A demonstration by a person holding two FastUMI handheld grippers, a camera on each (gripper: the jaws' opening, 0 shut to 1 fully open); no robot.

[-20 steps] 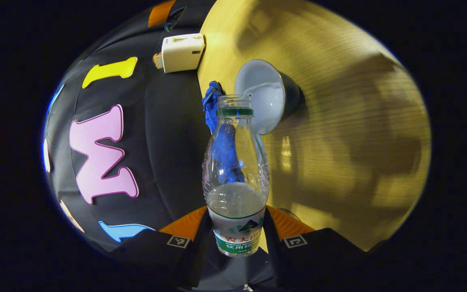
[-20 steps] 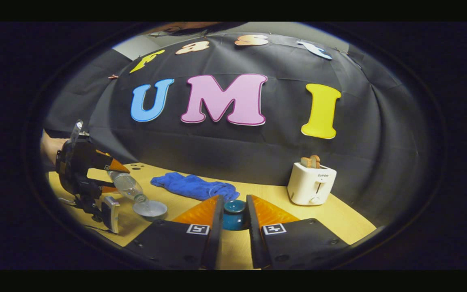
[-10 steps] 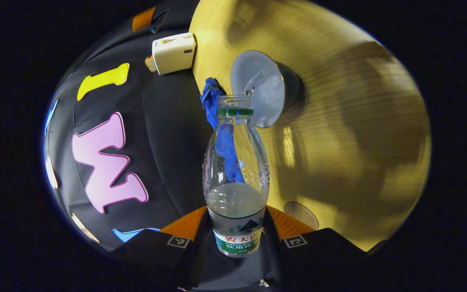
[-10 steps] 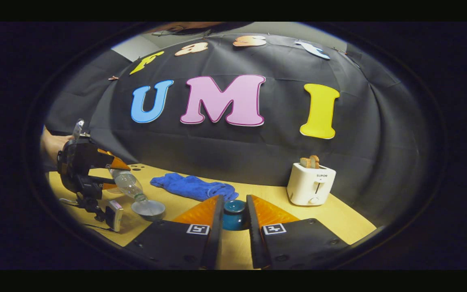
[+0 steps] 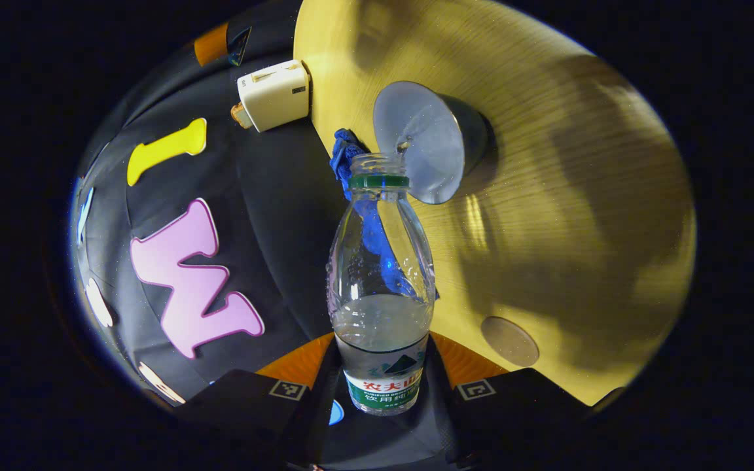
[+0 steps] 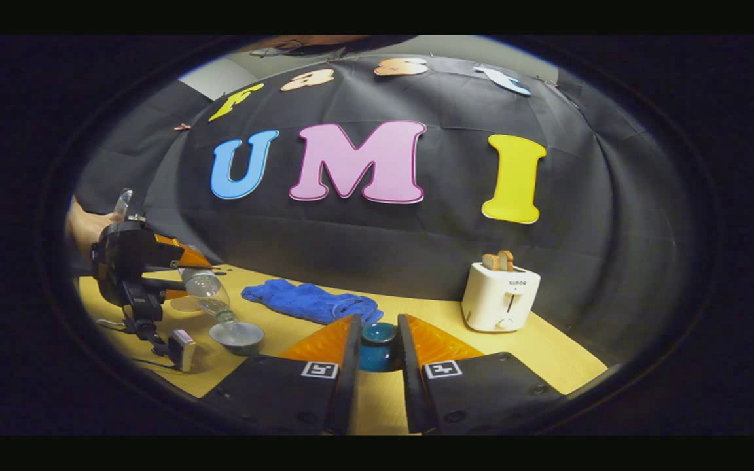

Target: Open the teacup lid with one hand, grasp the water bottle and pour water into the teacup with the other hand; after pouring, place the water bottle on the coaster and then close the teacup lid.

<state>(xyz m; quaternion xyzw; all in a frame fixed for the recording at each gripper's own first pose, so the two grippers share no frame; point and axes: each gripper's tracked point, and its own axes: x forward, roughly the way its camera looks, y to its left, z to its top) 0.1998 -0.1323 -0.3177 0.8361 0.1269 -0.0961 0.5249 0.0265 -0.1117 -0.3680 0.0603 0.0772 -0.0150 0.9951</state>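
Left gripper view: coaster (image 5: 509, 341) beside water bottle (image 5: 381, 288)

The clear plastic water bottle (image 5: 381, 288) has no cap, just a green ring at the neck, and it's roughly a third full. It's tipped mouth-down right over the open teacup (image 5: 430, 149), a grey cup with water in it. The teal teacup lid (image 6: 377, 337) is off, well apart from the cup. The round brownish coaster (image 5: 509, 341) lies flat, bare.
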